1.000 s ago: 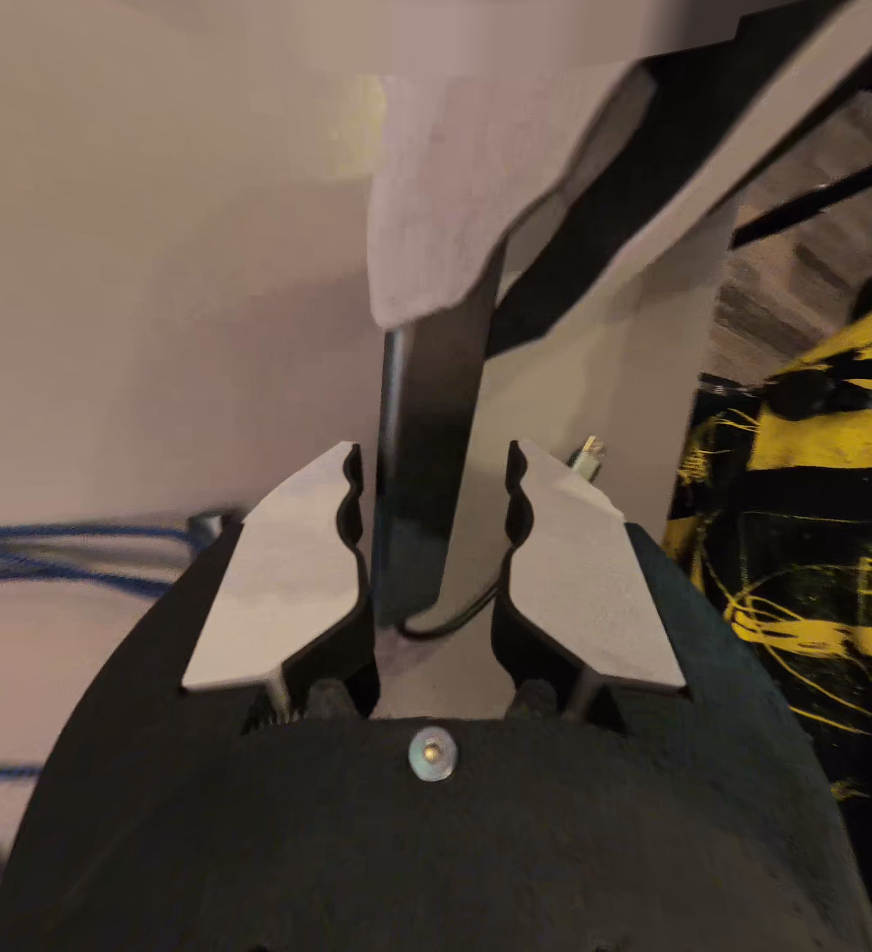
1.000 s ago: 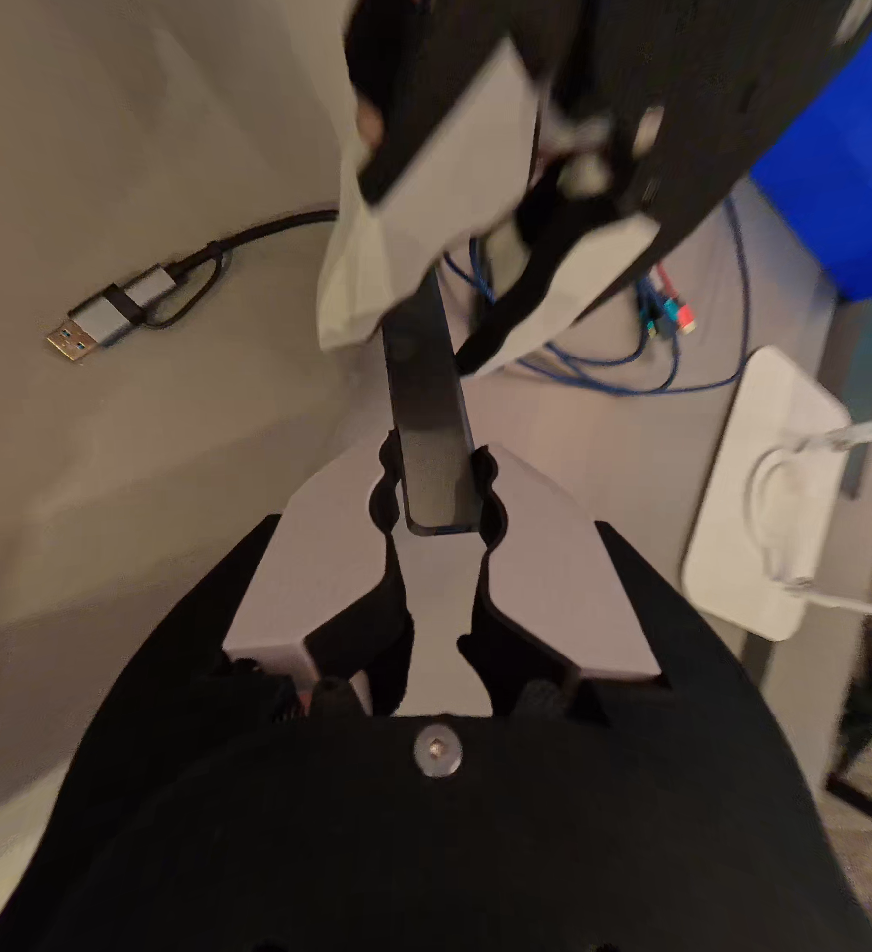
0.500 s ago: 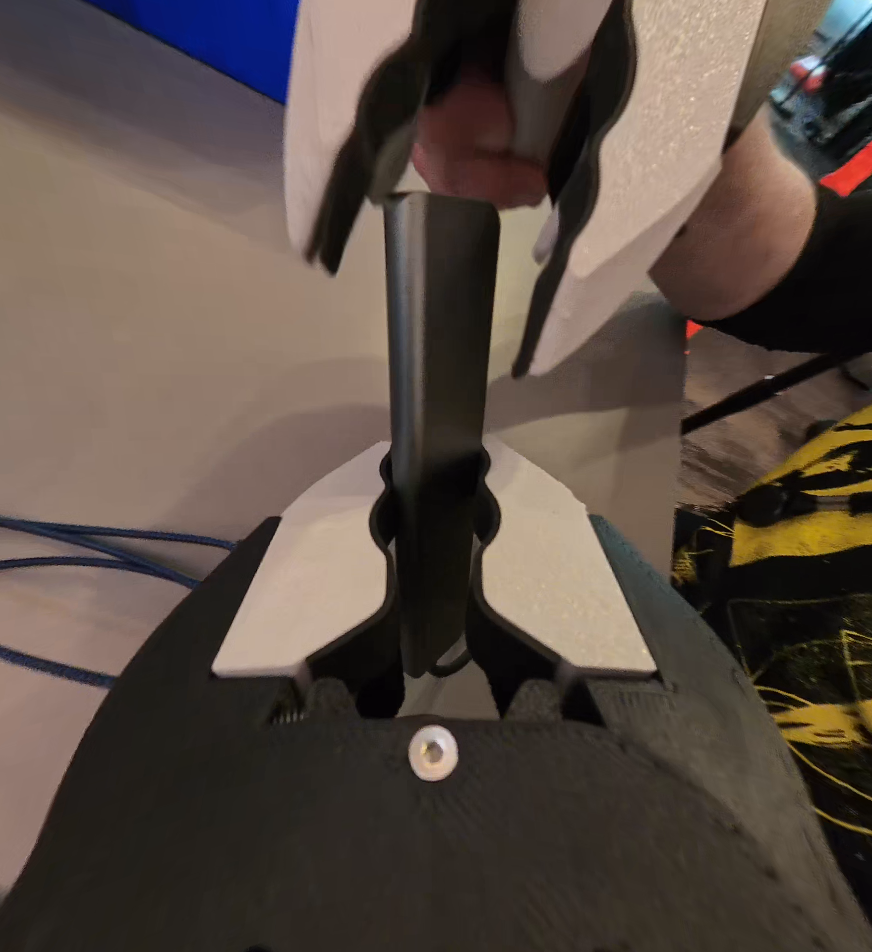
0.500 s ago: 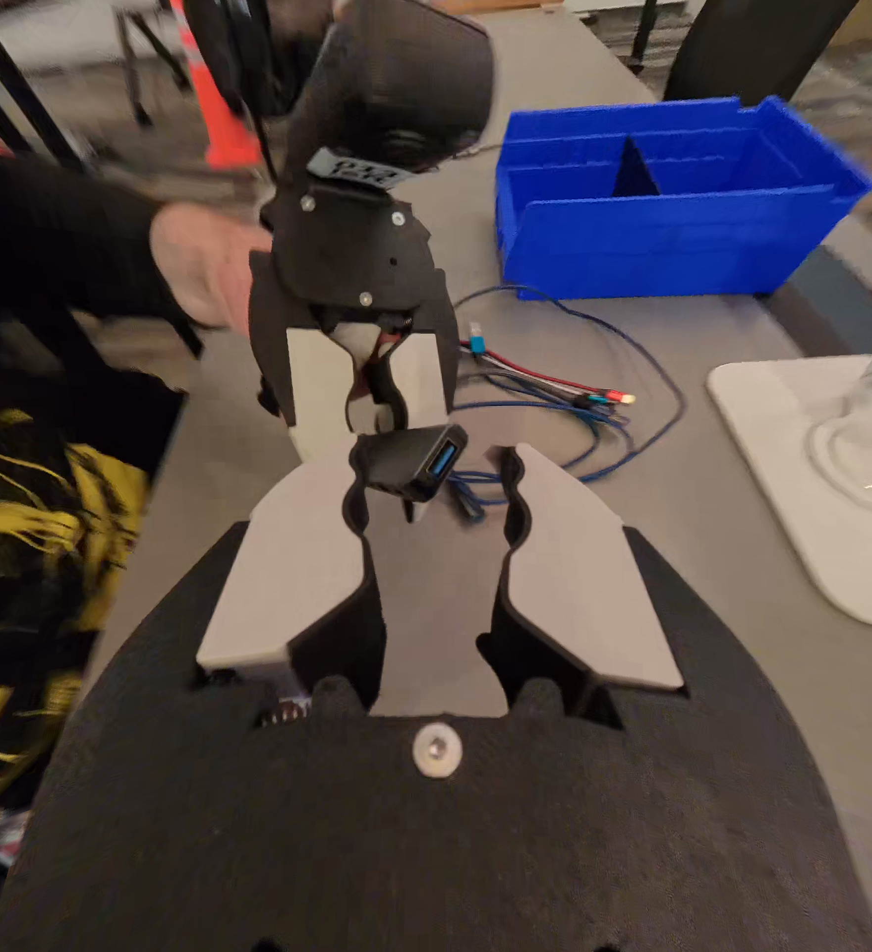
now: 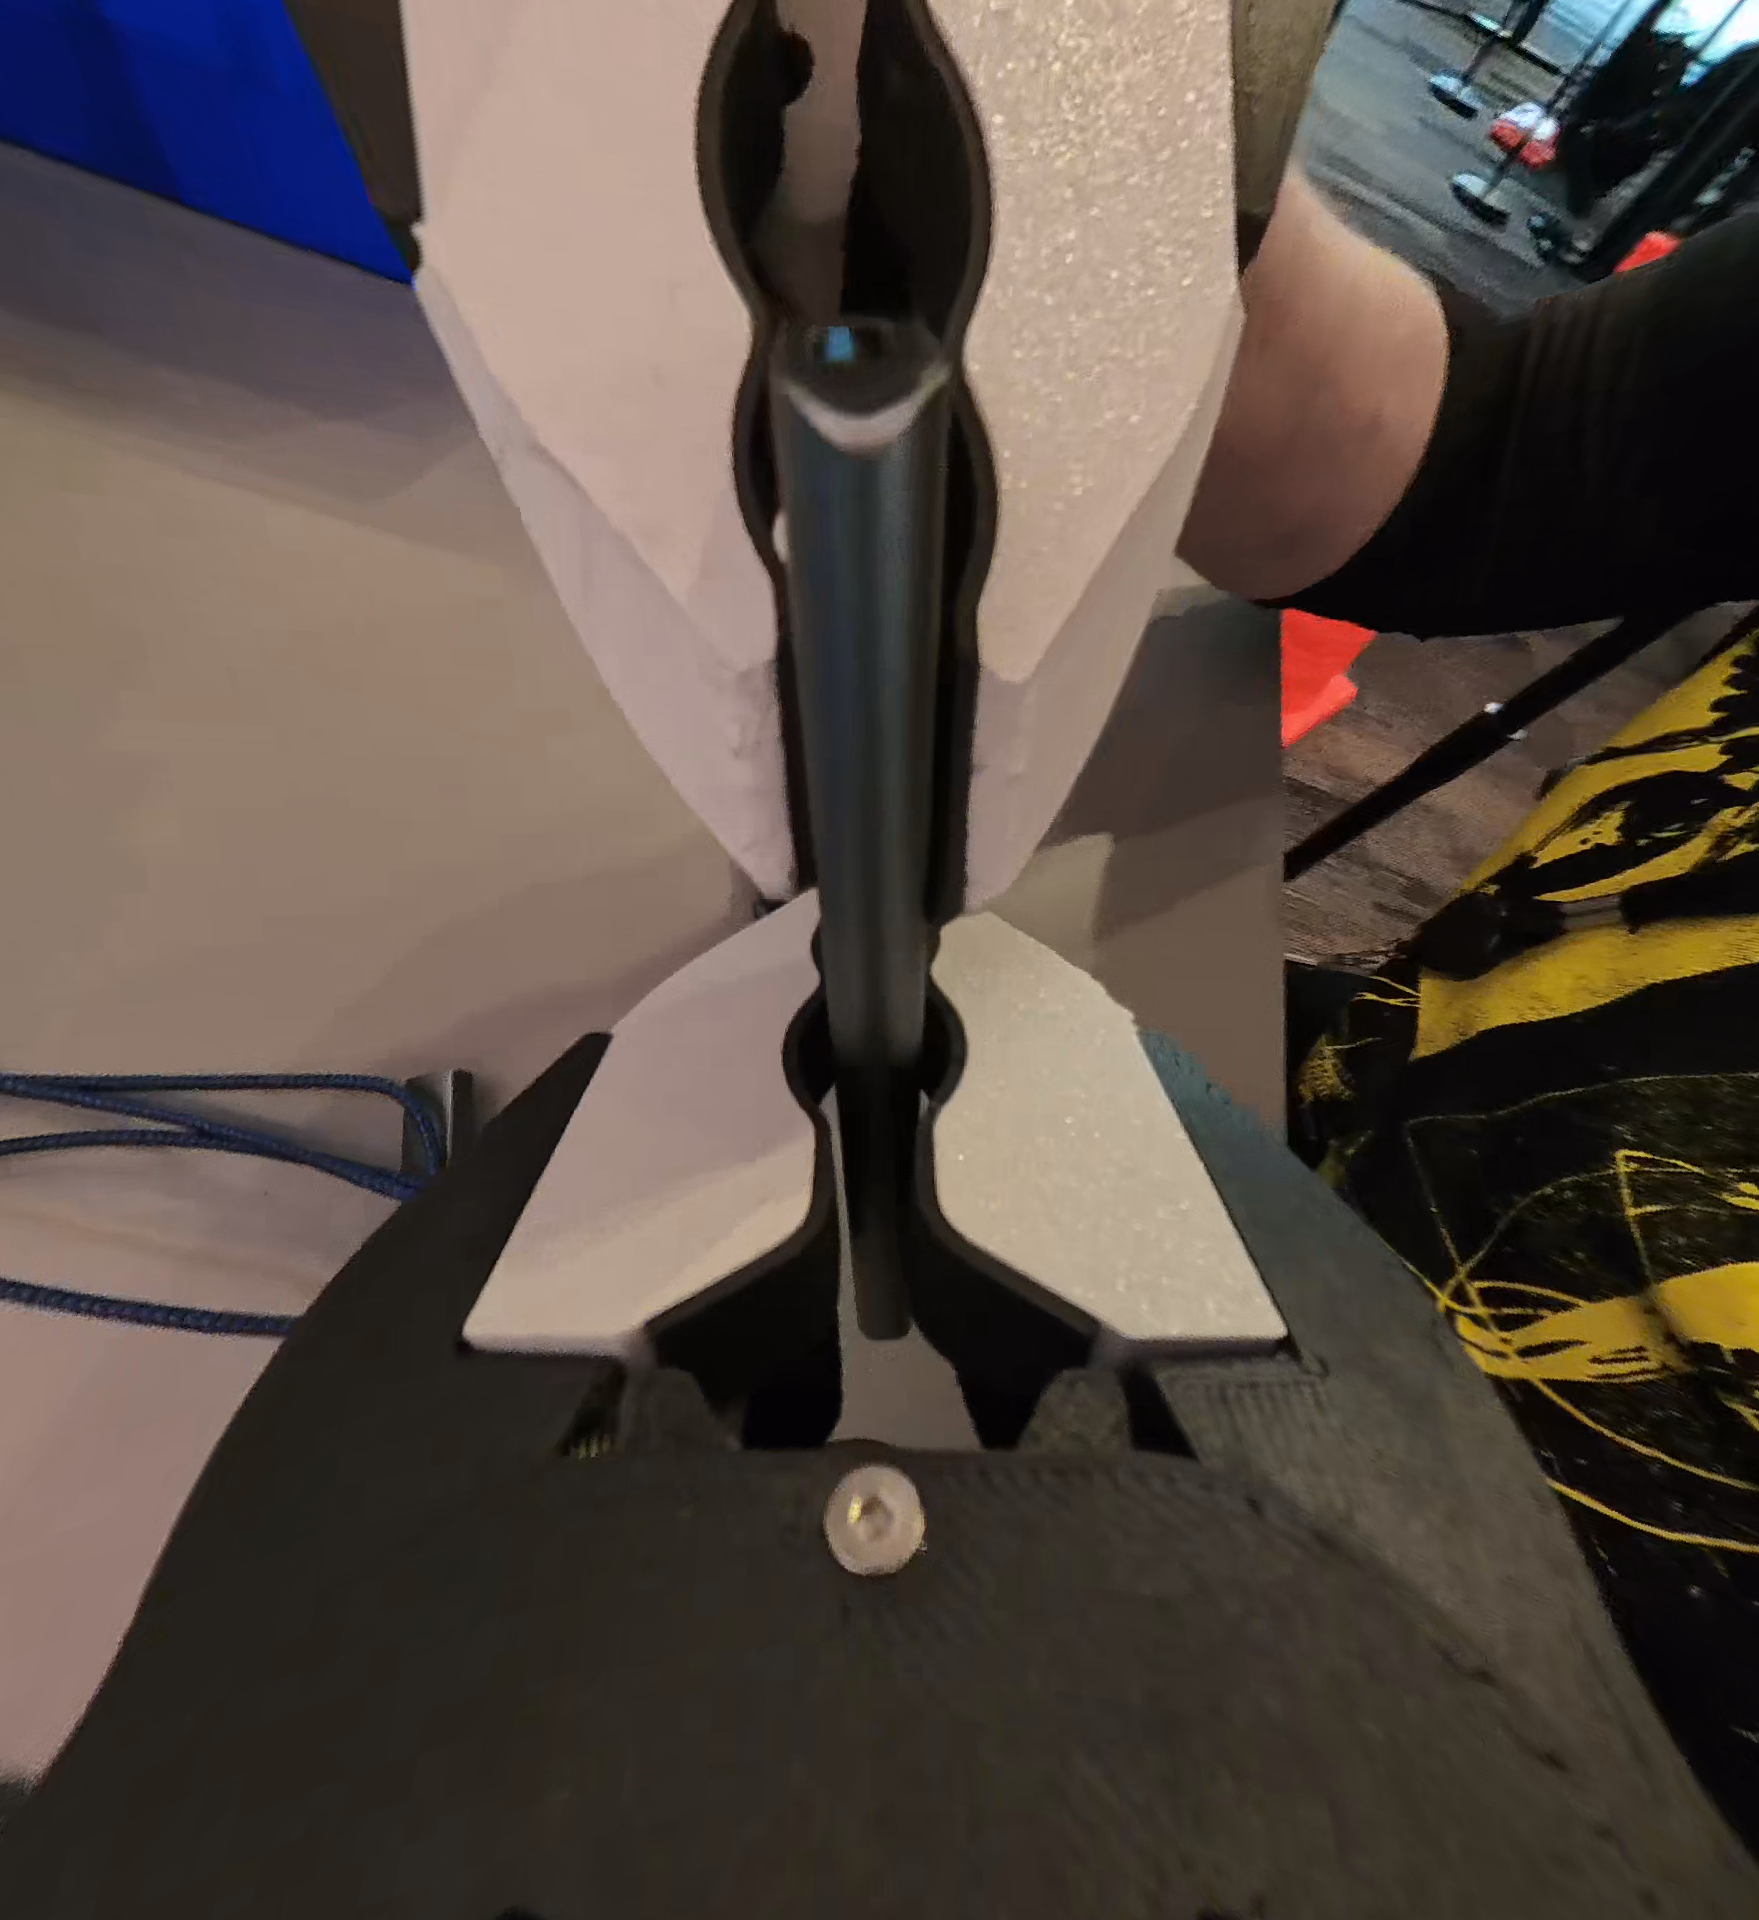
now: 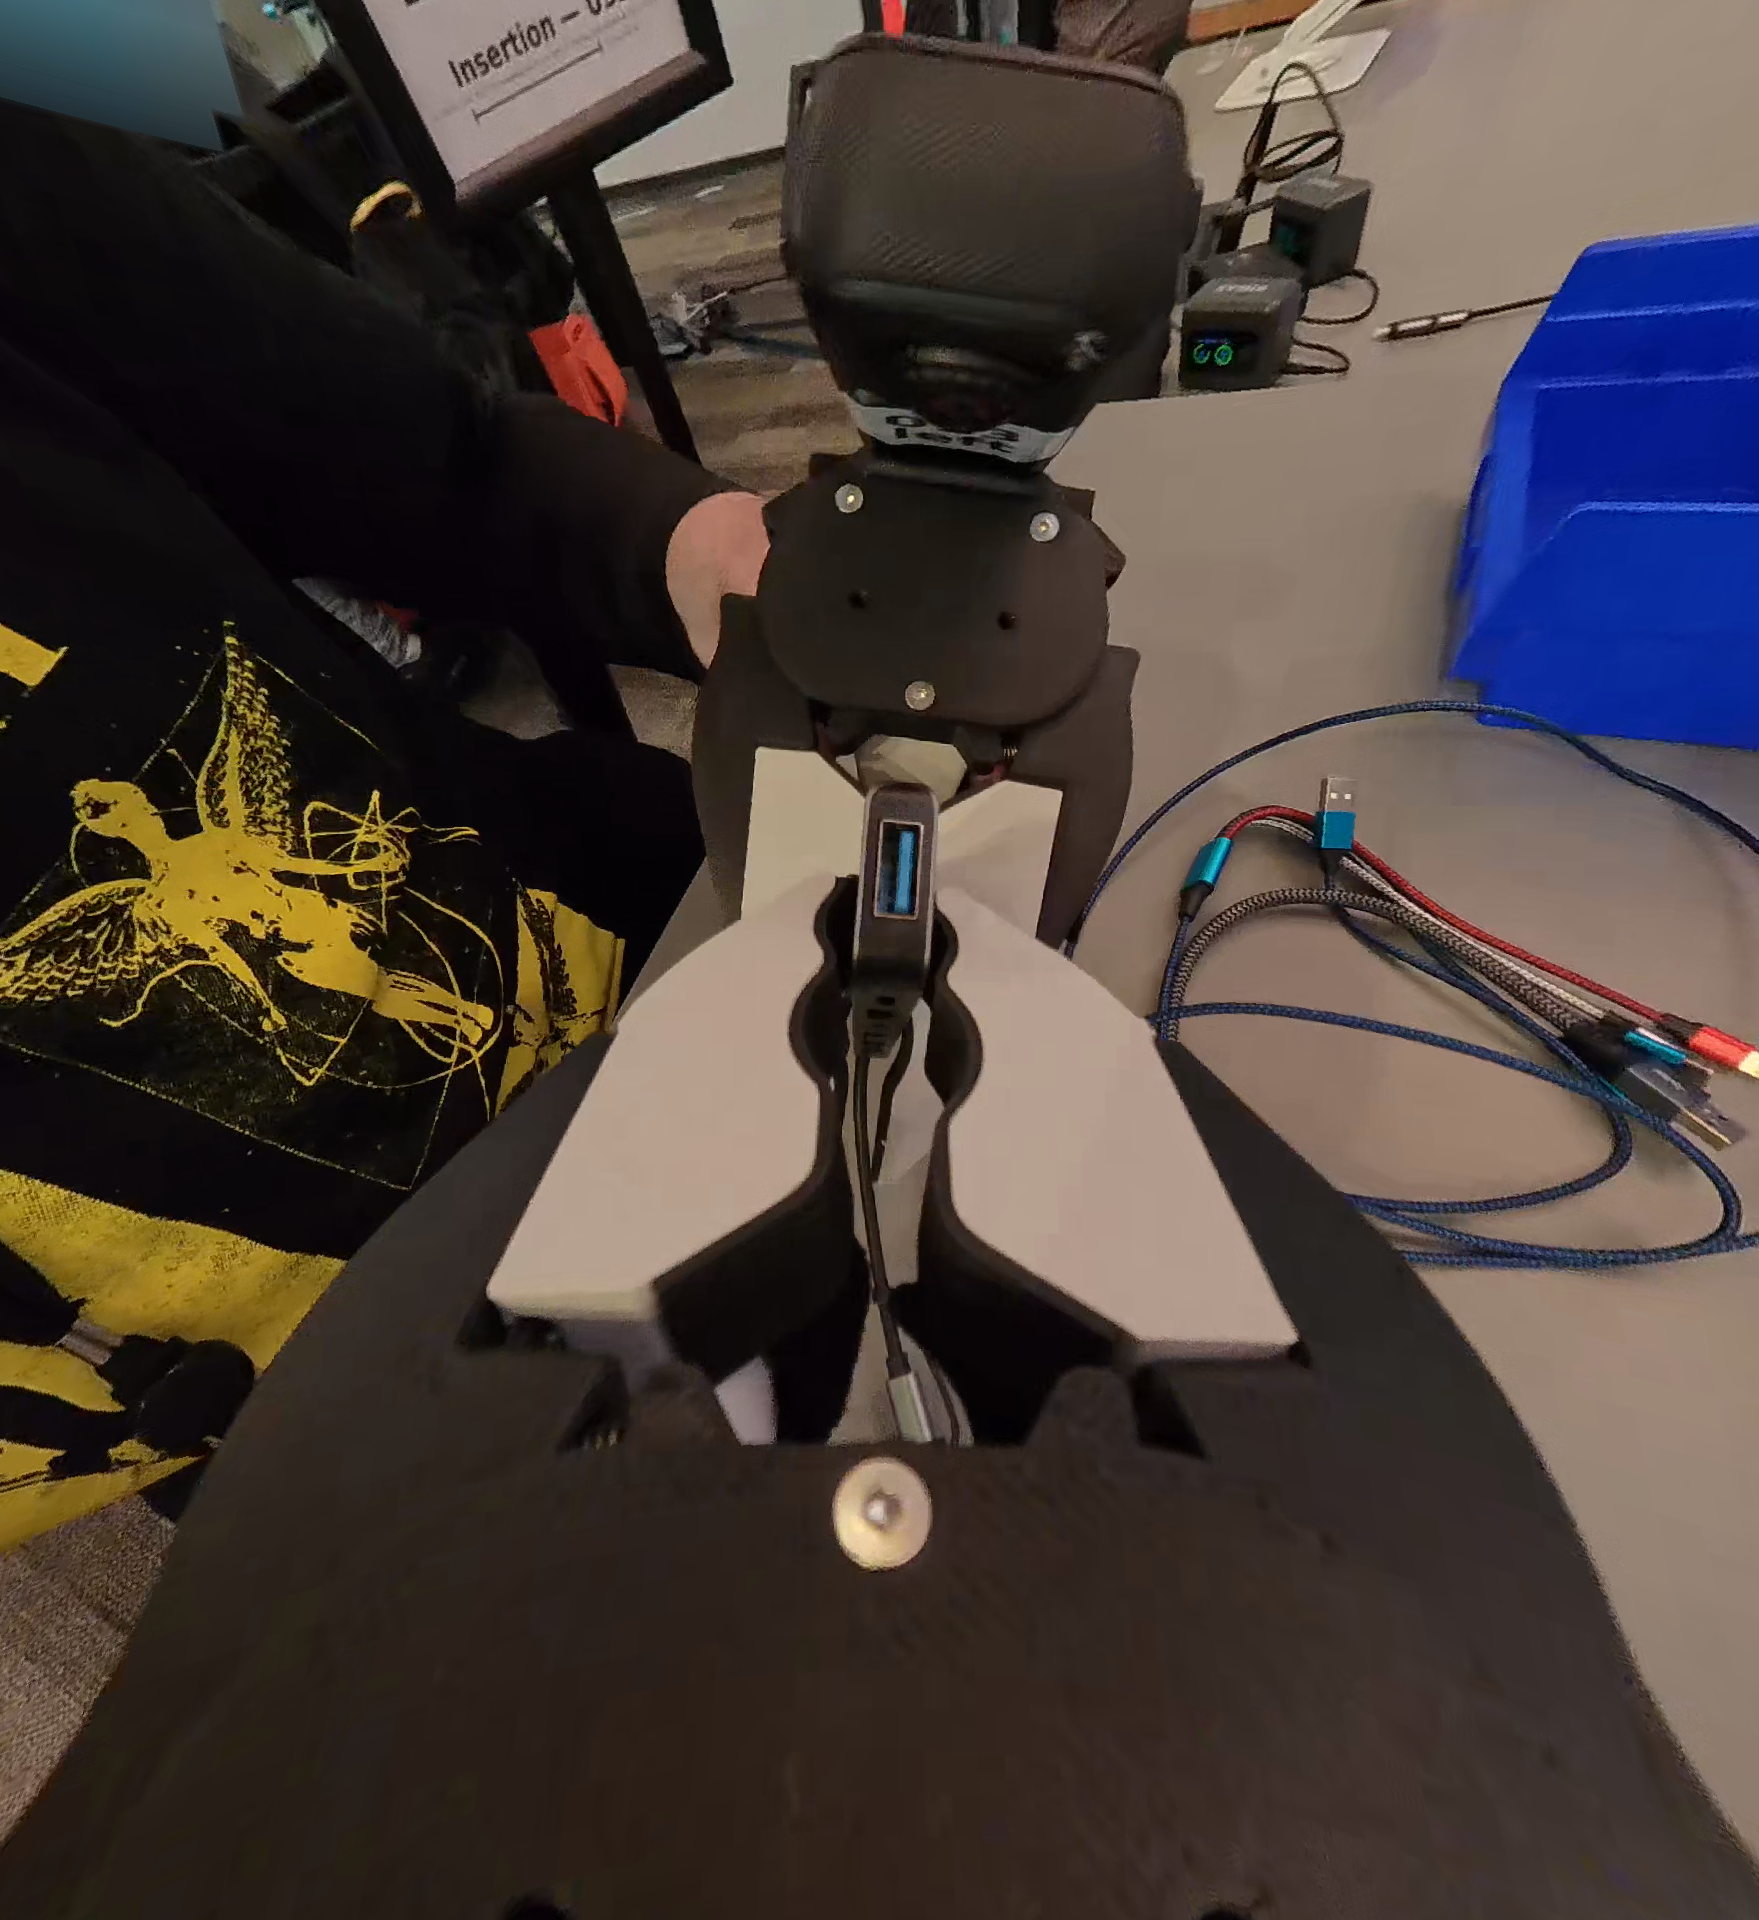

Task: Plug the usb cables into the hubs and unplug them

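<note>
In the left wrist view, the left gripper (image 5: 873, 997) is clamped on one end of the dark hub (image 5: 859, 665), while the right gripper (image 5: 854, 862) faces it with its fingers closed on the far end, so the hub spans the two above the table (image 5: 231, 727). With both clamped on one rigid bar, any twist or pull between the hands could lever it out of one grip. In the right wrist view, the right gripper (image 6: 880, 940) pinches the hub (image 6: 896, 883) near its tail cable (image 6: 870, 1195), the blue port (image 6: 899, 854) facing the camera. The USB cables (image 6: 1477, 987) lie loose on the table (image 6: 1477, 1455) to the right, beside the blue bin (image 6: 1664, 478); neither gripper is free for them, and letting go carelessly could drop the hub or snag its tail.
</note>
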`<state>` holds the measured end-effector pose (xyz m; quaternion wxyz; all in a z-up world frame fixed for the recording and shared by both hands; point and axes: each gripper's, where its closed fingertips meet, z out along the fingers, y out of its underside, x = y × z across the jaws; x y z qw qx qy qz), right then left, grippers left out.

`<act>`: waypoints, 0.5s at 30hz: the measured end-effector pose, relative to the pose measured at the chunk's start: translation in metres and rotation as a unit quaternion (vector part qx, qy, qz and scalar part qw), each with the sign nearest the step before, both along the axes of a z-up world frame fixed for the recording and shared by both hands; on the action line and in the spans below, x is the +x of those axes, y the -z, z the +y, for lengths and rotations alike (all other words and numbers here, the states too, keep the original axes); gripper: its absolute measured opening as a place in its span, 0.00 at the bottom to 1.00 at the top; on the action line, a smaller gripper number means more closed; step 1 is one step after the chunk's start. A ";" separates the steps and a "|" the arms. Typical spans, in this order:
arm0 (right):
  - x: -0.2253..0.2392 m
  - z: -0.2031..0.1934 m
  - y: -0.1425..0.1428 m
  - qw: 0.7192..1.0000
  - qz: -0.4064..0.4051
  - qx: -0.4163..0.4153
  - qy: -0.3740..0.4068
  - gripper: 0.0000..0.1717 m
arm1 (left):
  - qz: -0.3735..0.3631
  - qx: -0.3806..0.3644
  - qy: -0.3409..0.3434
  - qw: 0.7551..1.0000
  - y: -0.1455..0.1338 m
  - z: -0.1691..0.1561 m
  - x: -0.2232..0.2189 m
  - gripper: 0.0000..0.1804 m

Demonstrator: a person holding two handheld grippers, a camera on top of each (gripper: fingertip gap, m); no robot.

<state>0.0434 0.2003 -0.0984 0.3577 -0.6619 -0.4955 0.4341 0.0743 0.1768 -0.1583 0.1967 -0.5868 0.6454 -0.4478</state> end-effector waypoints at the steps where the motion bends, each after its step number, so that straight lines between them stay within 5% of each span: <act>1: -0.003 0.002 0.000 1.000 0.000 -0.001 -0.001 0.06 | -0.004 -0.006 -0.010 1.000 0.000 0.002 -0.002 0.05; 3: -0.006 0.010 -0.006 1.000 0.014 -0.005 0.014 0.07 | -0.016 -0.025 -0.019 0.999 -0.004 0.003 -0.009 0.05; 4: -0.004 0.016 -0.012 0.999 0.028 -0.003 0.027 0.19 | -0.019 -0.020 -0.029 0.999 -0.003 0.007 -0.014 0.05; 8: 0.018 0.043 -0.011 0.997 0.015 0.004 0.079 0.18 | -0.038 -0.032 -0.067 0.997 -0.007 0.023 -0.042 0.05; 15: 0.041 0.082 0.073 0.980 -0.134 -0.033 0.146 0.16 | -0.073 -0.062 -0.083 0.992 -0.016 0.043 -0.086 0.05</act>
